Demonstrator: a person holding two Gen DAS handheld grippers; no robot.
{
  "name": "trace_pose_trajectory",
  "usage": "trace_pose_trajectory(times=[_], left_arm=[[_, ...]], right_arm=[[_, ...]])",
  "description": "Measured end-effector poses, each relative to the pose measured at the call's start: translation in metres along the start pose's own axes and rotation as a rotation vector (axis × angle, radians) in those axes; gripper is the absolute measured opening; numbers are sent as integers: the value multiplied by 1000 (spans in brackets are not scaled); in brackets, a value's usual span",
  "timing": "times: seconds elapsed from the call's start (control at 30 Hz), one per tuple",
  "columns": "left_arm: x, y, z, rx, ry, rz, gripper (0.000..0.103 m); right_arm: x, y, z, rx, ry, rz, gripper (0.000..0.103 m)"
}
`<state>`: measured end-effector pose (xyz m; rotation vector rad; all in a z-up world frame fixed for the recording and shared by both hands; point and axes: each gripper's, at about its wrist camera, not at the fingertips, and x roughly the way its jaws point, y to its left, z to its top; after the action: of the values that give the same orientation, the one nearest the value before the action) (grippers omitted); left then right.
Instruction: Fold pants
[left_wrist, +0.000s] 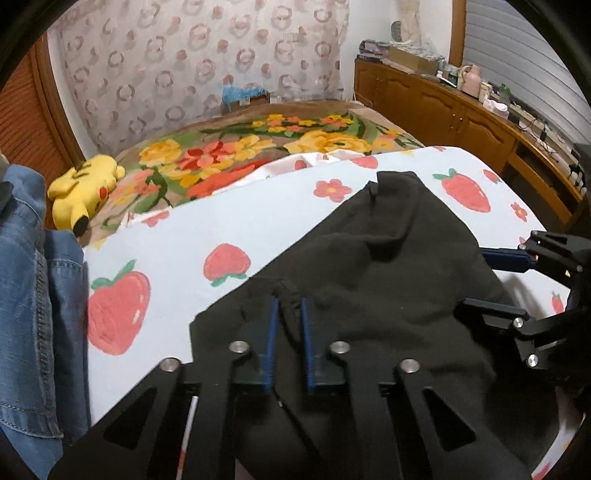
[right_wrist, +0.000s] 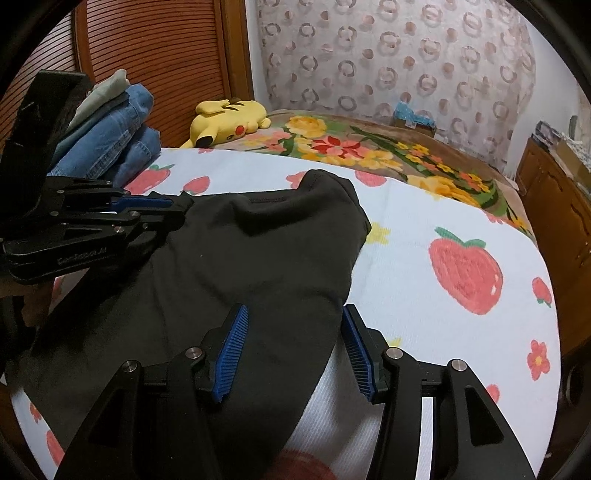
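1. Black pants (left_wrist: 369, 266) lie bunched in the middle of the strawberry sheet (left_wrist: 207, 221) on the bed.
2. Left gripper (left_wrist: 287, 306) is clenched on a ridge of the pants' fabric at their near edge.
3. Right gripper (right_wrist: 293, 321), at 3 o'clock from the left one, stands released; a pants edge lies between its blue pads (right_wrist: 232, 350).
4. Folded jeans (right_wrist: 110, 140) sit at 9 o'clock of the pants, a yellow plush toy (right_wrist: 229, 118) at 11, on a flowered blanket (right_wrist: 369, 147).

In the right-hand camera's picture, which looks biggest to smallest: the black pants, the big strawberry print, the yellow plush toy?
1. black pants
2. big strawberry print
3. yellow plush toy, though it lies farther away, so it may only look smaller than the strawberry.
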<state>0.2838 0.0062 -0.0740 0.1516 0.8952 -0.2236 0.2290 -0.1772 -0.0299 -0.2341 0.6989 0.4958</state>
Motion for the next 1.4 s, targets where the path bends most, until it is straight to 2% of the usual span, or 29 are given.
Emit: trace_pose_trajectory(times=[0.17, 0.37, 0.57, 0.7, 0.83, 0.9, 1.1, 1.27, 1.4], left_arm=[[-19, 19, -2, -38, -58, 36, 6], [-32, 37, -1, -63, -74, 70, 6], [-39, 47, -6, -124, -84, 28, 6], [-47, 44, -10, -139, -99, 15, 14], [-54, 39, -17, -127, -109, 4, 41], [-57, 37, -21, -125, -109, -11, 48], [-61, 22, -44, -110, -97, -38, 48], [-67, 13, -56, -96, -105, -51, 48], [-73, 10, -67, -83, -101, -54, 48]], right_arm=[[0, 6, -1, -25, -2, -17, 54], [-2, 2, -2, -19, -1, -10, 54], [-3, 2, -1, -19, 1, -8, 54], [-3, -1, -1, -11, 4, 1, 54], [-3, -2, -1, -11, 3, 0, 54], [-3, -2, -1, -14, 2, -4, 54], [-4, 1, 0, -28, 0, -22, 54], [-13, 10, -2, -56, -20, -72, 54], [-30, 17, -4, -50, -45, -59, 54]])
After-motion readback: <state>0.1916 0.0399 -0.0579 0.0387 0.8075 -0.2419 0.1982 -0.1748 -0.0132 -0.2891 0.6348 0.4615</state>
